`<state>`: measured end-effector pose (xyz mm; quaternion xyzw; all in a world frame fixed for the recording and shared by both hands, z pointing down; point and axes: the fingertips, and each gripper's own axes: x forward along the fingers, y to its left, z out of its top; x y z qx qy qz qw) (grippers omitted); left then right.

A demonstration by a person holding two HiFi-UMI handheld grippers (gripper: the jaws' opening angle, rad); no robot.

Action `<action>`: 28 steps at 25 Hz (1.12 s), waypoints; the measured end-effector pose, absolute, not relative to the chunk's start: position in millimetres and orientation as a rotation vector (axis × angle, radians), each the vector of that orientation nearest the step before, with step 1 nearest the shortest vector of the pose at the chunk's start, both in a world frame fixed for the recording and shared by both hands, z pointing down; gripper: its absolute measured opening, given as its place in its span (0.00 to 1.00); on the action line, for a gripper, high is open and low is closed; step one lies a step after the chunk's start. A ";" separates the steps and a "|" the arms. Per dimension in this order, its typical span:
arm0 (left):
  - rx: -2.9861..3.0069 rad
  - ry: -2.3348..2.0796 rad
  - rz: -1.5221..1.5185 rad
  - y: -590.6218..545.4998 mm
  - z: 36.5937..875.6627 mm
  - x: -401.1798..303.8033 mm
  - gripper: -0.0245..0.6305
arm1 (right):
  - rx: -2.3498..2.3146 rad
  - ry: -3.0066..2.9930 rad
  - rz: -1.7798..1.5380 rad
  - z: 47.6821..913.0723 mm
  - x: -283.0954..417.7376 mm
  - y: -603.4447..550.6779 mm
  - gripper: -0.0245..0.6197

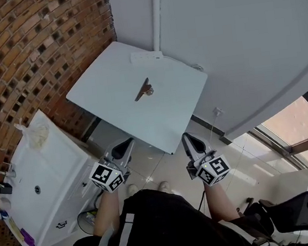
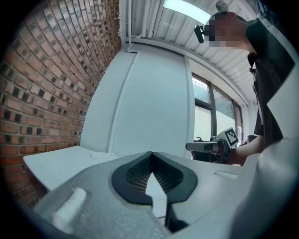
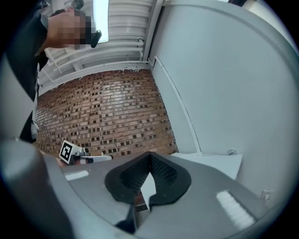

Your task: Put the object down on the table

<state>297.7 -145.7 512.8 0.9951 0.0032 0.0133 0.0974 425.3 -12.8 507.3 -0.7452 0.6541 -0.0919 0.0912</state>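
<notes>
A small brown object (image 1: pixel 143 89) with a pale metal end lies on the white table (image 1: pixel 112 97), near its middle, and nothing touches it. Both grippers hang short of the table's near edge, over the floor. My left gripper (image 1: pixel 127 144) is shut with nothing in it; in the left gripper view its pads (image 2: pixel 140 175) meet at the tip. My right gripper (image 1: pixel 186 138) is also shut and holds nothing, its pads (image 3: pixel 161 175) closed together. Each gripper shows in the other's view, the right gripper (image 2: pixel 205 147) and the left gripper (image 3: pixel 81 157), both level with the tabletop.
A flat white box (image 1: pixel 146 55) lies at the table's far edge by the white wall. A white cabinet with a sink (image 1: pixel 44 177) stands left, against the brick wall (image 1: pixel 23 52). A black office chair (image 1: pixel 298 208) is at lower right, below a window (image 1: pixel 299 124).
</notes>
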 end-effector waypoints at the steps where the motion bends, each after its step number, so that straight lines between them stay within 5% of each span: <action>1: 2.950 0.042 0.032 -144.2 511.2 299.0 0.04 | -2.229 1.931 -0.270 507.2 422.0 -15.7 0.05; 13: 2.985 -0.023 -0.037 -200.7 475.5 232.6 0.04 | -2.361 1.771 -0.207 487.1 400.5 -31.8 0.05; 28: 2.956 0.025 -0.055 -221.0 480.0 233.7 0.04 | -2.392 1.774 -0.180 479.1 401.5 -51.8 0.05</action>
